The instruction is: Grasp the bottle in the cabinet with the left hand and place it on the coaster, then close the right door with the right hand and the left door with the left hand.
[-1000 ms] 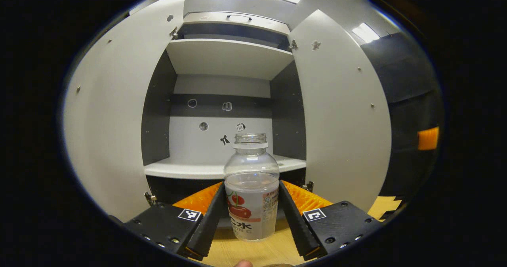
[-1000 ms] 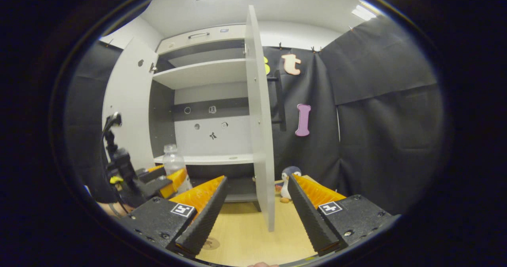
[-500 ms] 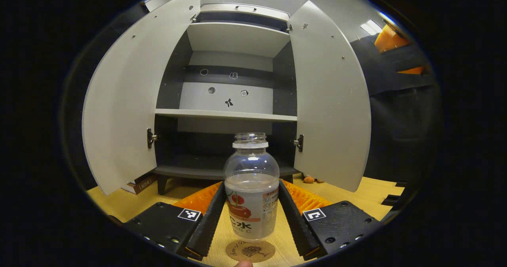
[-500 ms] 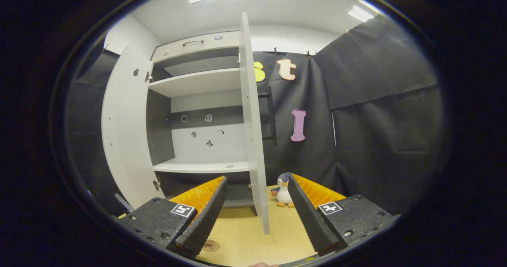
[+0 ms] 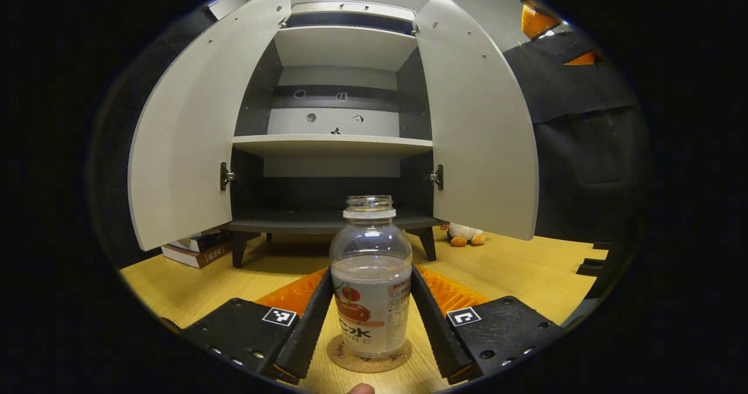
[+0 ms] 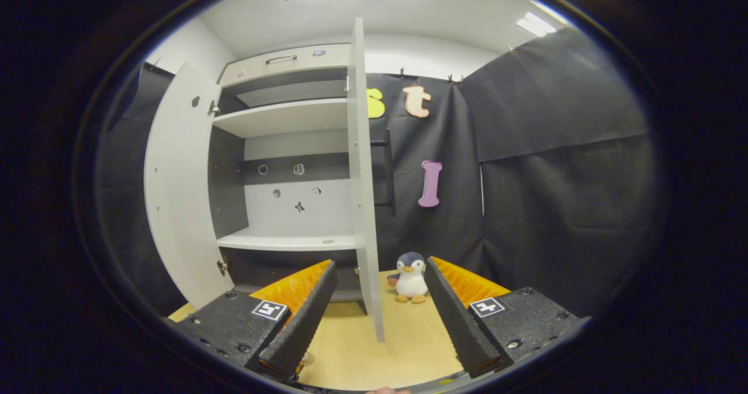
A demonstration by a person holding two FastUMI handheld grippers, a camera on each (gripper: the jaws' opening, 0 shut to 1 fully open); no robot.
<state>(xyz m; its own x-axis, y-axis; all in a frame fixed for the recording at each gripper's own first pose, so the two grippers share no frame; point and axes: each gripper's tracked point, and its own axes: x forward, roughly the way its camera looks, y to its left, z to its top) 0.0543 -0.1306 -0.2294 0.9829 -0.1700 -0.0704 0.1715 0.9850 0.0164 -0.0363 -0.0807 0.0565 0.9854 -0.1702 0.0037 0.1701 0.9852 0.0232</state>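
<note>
In the left gripper view a clear bottle [image 5: 370, 277] with a red-printed label and no cap stands upright on a round cork coaster [image 5: 369, 357] on the wooden table. My left gripper [image 5: 370, 324] is shut on the bottle, one finger on each side of the label. Behind it the cabinet [image 5: 333, 142] stands with its left door [image 5: 193, 131] and right door [image 5: 479, 125] swung wide. In the right gripper view my right gripper [image 6: 377, 318] is open and holds nothing. The right door's edge [image 6: 363, 195] rises between its fingers, farther off, and the left door [image 6: 175, 189] stands open.
A stack of books [image 5: 196, 248] lies on the table [image 5: 526, 271] by the cabinet's left leg. A penguin plush toy [image 6: 411, 278] sits to the right of the cabinet, also seen low as the toy [image 5: 464, 234] in the left gripper view. A cabinet shelf [image 6: 286, 242] is bare.
My left gripper has come down and back from the cabinet with the bottle, which now rests on the coaster. My right gripper drifted slightly, staying open; the penguin shows more fully.
</note>
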